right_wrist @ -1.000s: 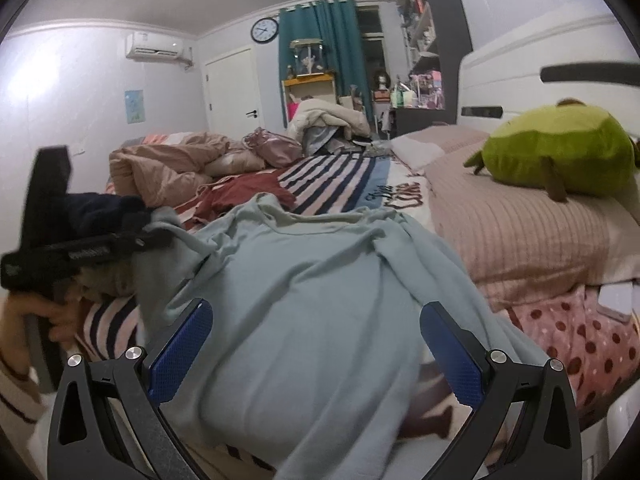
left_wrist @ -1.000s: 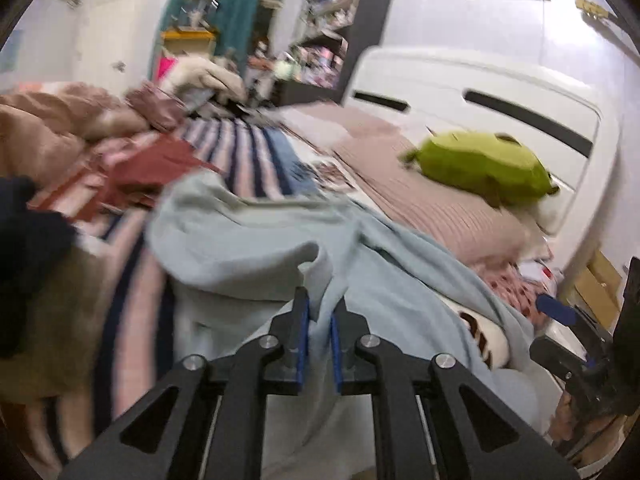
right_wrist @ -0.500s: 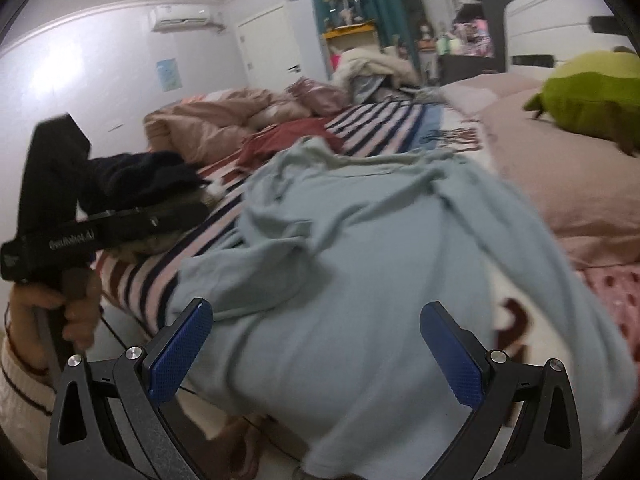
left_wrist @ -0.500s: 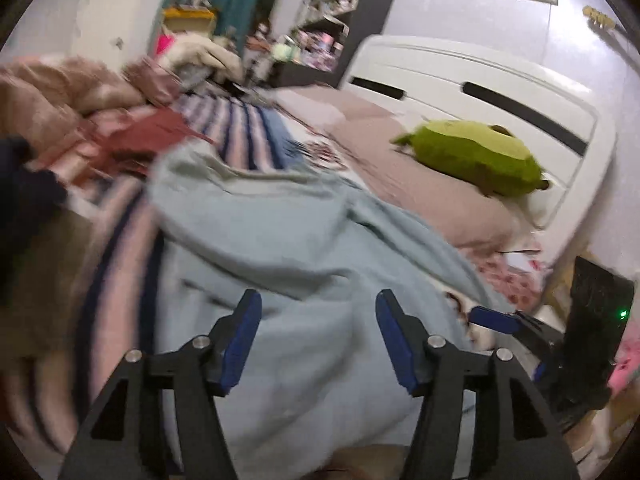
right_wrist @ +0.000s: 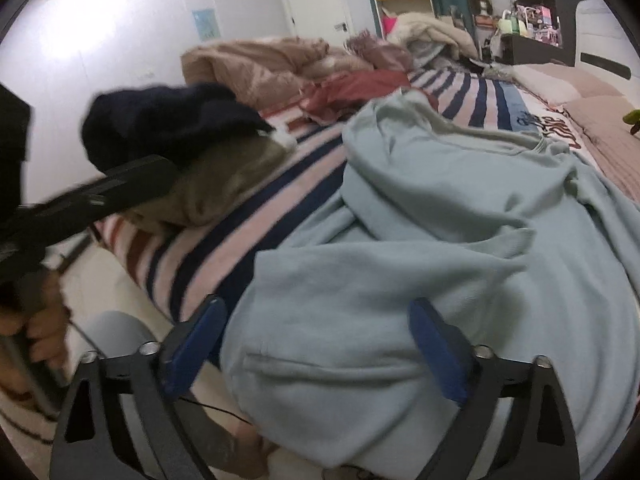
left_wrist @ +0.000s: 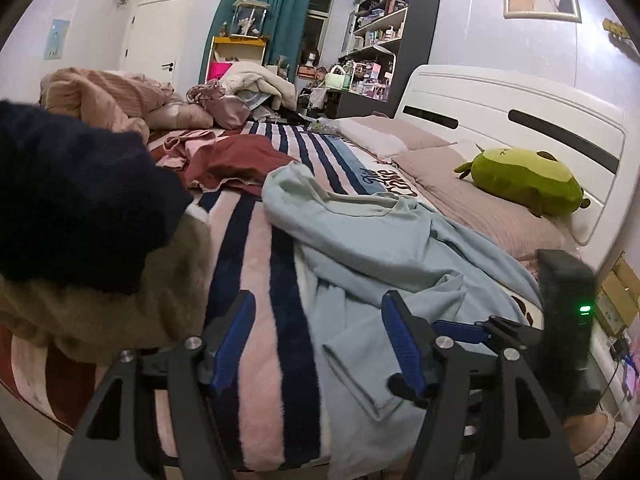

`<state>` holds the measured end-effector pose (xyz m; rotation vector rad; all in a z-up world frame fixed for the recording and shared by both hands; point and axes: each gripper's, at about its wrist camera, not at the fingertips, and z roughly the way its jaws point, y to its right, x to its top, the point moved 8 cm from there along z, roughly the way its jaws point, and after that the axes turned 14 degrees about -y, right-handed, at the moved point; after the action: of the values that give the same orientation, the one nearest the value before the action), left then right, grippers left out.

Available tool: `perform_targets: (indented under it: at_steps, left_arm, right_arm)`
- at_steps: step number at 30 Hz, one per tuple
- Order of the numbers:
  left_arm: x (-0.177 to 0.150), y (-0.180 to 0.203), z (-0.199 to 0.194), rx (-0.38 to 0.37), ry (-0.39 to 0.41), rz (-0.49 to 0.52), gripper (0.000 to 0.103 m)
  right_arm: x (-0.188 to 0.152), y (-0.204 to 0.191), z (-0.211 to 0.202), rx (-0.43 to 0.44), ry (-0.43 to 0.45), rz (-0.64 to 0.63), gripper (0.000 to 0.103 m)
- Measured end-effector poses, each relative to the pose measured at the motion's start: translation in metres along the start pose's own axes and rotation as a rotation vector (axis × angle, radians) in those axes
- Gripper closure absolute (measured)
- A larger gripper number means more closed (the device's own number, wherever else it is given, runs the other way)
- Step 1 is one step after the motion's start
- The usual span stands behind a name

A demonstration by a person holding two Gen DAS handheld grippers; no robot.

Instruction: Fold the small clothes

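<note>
A light blue sweatshirt (left_wrist: 372, 248) lies crumpled on the striped blanket (left_wrist: 256, 264), its hem hanging over the bed's near edge; it fills the right wrist view (right_wrist: 420, 240). My left gripper (left_wrist: 316, 332) is open and empty, above the blanket just left of the sweatshirt's lower part. My right gripper (right_wrist: 316, 340) is open and empty, its fingers on either side of the sweatshirt's hanging hem. The right gripper's body (left_wrist: 560, 320) shows at the right of the left wrist view.
A dark navy garment on an olive one (left_wrist: 80, 208) is stacked at the left bed edge. A maroon garment (left_wrist: 236, 160) and a beige quilt (left_wrist: 104, 96) lie further back. A green plush (left_wrist: 524, 180) rests on pink pillows by the white headboard (left_wrist: 512, 112).
My left gripper was shut on the sweatshirt, then opened and let it go and drew back left. My right gripper swung left and down toward the hanging hem.
</note>
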<state>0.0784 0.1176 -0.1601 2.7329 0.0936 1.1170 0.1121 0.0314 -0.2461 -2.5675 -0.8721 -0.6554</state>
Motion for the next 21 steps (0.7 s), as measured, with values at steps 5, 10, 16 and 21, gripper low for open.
perform_targets:
  at_steps: [5,10,16,21]
  left_arm:
    - [-0.006,-0.011,0.002,-0.001,0.001,-0.015,0.041]
    - [-0.007,-0.014,0.006,-0.023,0.003,-0.029,0.040]
    - [-0.006,-0.011,0.009,-0.017,-0.002,-0.022,0.040]
    - [-0.003,-0.004,0.012,-0.018,-0.003,-0.008,0.040]
  right_arm:
    - [-0.001,-0.003,0.023,-0.036,-0.058,-0.005,0.003]
    - [-0.005,-0.006,0.030,-0.117,-0.084,-0.046,0.004]
    - [-0.005,-0.001,0.020,-0.189,-0.069,-0.076,0.070]
    - [-0.004,0.018,-0.011,-0.157,0.007,-0.014,0.095]
